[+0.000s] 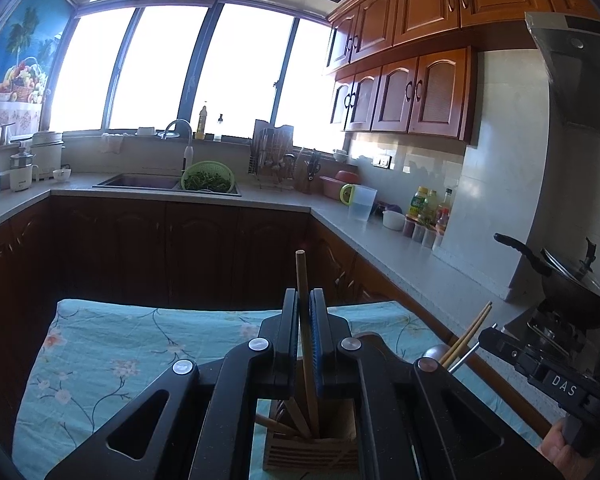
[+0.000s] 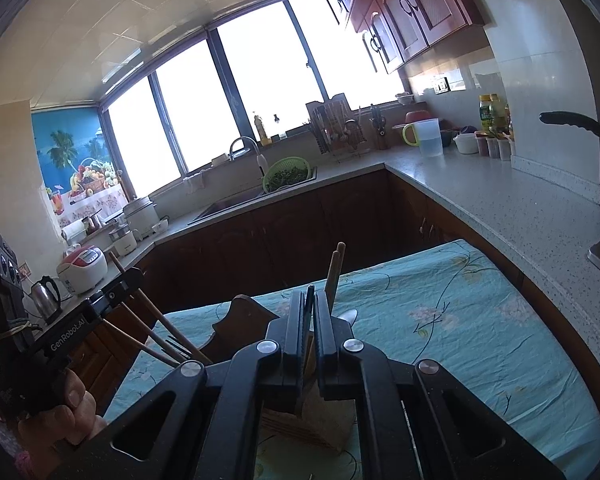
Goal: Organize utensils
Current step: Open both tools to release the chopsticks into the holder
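Left gripper (image 1: 304,308): pinching an upright wooden chopstick (image 1: 301,276), lower centre of frame.
Chopstick's lower end: reaching into the wooden holder (image 1: 312,454) directly below the jaws.
Right gripper (image 2: 309,308): clamping a thin dark utensil handle (image 2: 309,300) above the holder (image 2: 320,428).
Holder: sitting on the floral tablecloth (image 1: 120,344).

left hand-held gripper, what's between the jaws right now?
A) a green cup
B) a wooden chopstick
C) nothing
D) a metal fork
B: the left hand-held gripper is closed on an upright wooden chopstick, whose lower end reaches into the wooden utensil holder.
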A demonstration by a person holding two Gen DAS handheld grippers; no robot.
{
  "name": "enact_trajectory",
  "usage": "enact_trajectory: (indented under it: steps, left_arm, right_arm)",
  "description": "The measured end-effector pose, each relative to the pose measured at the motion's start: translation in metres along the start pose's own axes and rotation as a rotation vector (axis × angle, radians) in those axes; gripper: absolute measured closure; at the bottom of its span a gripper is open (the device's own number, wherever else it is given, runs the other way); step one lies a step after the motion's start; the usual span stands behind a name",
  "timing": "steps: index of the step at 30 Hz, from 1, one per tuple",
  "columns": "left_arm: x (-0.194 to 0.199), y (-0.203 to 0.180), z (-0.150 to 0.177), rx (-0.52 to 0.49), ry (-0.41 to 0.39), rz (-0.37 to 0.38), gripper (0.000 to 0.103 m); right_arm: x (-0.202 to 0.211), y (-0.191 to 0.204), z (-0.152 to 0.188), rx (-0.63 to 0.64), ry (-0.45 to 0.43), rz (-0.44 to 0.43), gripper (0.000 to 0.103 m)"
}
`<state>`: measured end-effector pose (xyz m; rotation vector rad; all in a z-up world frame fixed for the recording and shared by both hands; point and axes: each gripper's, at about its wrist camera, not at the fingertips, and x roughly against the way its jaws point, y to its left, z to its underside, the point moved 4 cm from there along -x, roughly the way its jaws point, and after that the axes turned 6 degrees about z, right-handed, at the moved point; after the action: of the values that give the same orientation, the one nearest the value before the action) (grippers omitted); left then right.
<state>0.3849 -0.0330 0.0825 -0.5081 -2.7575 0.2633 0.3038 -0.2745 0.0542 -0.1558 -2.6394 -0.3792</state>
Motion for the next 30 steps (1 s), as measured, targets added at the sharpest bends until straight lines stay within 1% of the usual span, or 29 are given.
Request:
enact_trajectory:
  steps: [9,10,11,13,15,16,17,19,21,22,23,24,25,27,29,30]
  left_arm:
    - [0.003,-0.003,0.002,-0.002,0.002,-0.016,0.098]
    - [0.002,-0.005,0.003,0.000,0.004,-0.018,0.098]
    - [0.003,-0.005,0.002,0.004,0.007,-0.019,0.098]
    - [0.007,-0.006,-0.001,0.014,0.006,-0.012,0.094]
    - [0.017,-0.006,-0.004,0.019,-0.017,-0.013,0.079]
    - [0.023,-0.007,-0.006,0.021,-0.031,-0.013,0.077]
    - [0.029,-0.008,-0.006,0.024,-0.043,-0.010,0.073]
    - [0.042,-0.008,-0.007,0.033,-0.060,-0.010,0.065]
    - [0.057,-0.007,-0.002,0.050,-0.076,-0.025,0.048]
    - [0.065,-0.005,0.003,0.060,-0.080,-0.034,0.044]
    - [0.072,-0.003,0.006,0.072,-0.083,-0.042,0.036]
    - [0.080,-0.001,0.011,0.085,-0.085,-0.050,0.031]
    - [0.088,0.001,0.018,0.098,-0.087,-0.055,0.029]
    - [0.102,0.005,0.032,0.125,-0.077,-0.067,0.025]
    - [0.115,0.007,0.048,0.146,-0.054,-0.076,0.025]
    - [0.121,0.008,0.056,0.157,-0.042,-0.085,0.025]
  right_arm:
    - [0.002,-0.001,0.003,-0.008,0.000,0.004,0.099]
    - [0.002,-0.002,0.003,-0.009,0.001,0.004,0.098]
    - [0.002,-0.001,0.003,-0.010,0.001,0.004,0.094]
    - [0.006,-0.002,0.002,-0.019,-0.003,-0.001,0.093]
    - [0.011,-0.004,0.001,-0.034,-0.007,-0.005,0.090]
    - [0.015,-0.004,0.000,-0.040,-0.014,-0.004,0.083]
    - [0.020,-0.006,0.000,-0.048,-0.023,-0.006,0.067]
    - [0.031,-0.008,-0.001,-0.060,-0.046,-0.013,0.054]
    - [0.043,-0.011,0.001,-0.071,-0.065,-0.021,0.047]
    - [0.049,-0.012,0.003,-0.076,-0.071,-0.027,0.037]
    - [0.053,-0.013,0.005,-0.080,-0.077,-0.030,0.028]
    - [0.059,-0.015,0.009,-0.083,-0.085,-0.031,0.024]
    - [0.064,-0.017,0.013,-0.088,-0.091,-0.029,0.019]
    - [0.073,-0.021,0.023,-0.098,-0.093,-0.028,0.016]
    - [0.080,-0.025,0.036,-0.109,-0.083,-0.026,0.012]
    - [0.083,-0.027,0.042,-0.111,-0.074,-0.022,0.012]
